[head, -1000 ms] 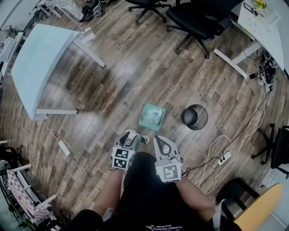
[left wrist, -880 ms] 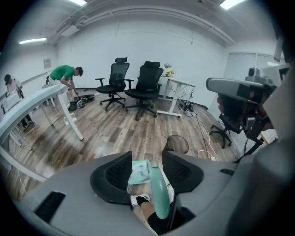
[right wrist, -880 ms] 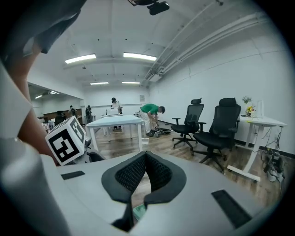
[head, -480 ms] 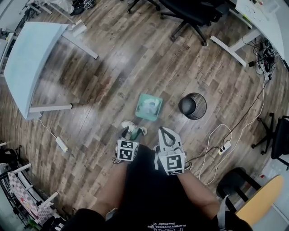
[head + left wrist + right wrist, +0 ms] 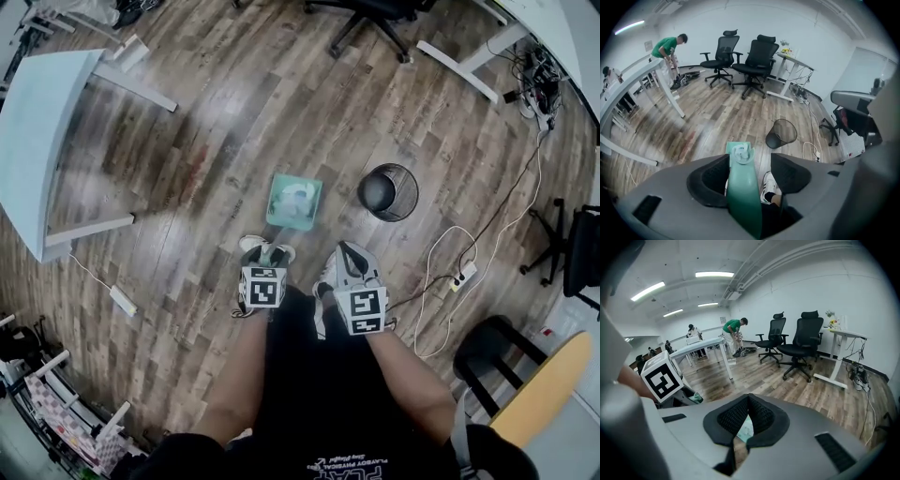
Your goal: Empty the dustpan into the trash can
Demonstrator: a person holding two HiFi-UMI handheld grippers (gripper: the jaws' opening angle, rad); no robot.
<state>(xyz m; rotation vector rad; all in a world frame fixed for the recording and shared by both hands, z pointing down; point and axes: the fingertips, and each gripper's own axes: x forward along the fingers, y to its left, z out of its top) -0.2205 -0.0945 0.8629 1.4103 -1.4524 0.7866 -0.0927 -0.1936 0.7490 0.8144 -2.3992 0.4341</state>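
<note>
The left claw has just been opening, and its jaws now stand wide apart with the green handle of the dustpan between them, not squeezed. The pan sits on the floor just in front of this claw. The right claw is closed and holds nothing. The black trash can stands ahead of it, near the pan's right side.

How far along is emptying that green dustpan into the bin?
Nothing is emptied yet: the dustpan sits on the floor beside the trash can, with white scraps inside. In hand: the left gripper has just been opening its fingers, with the handle between them, not gripped. Left: grip, lift, tip over the can.
</note>
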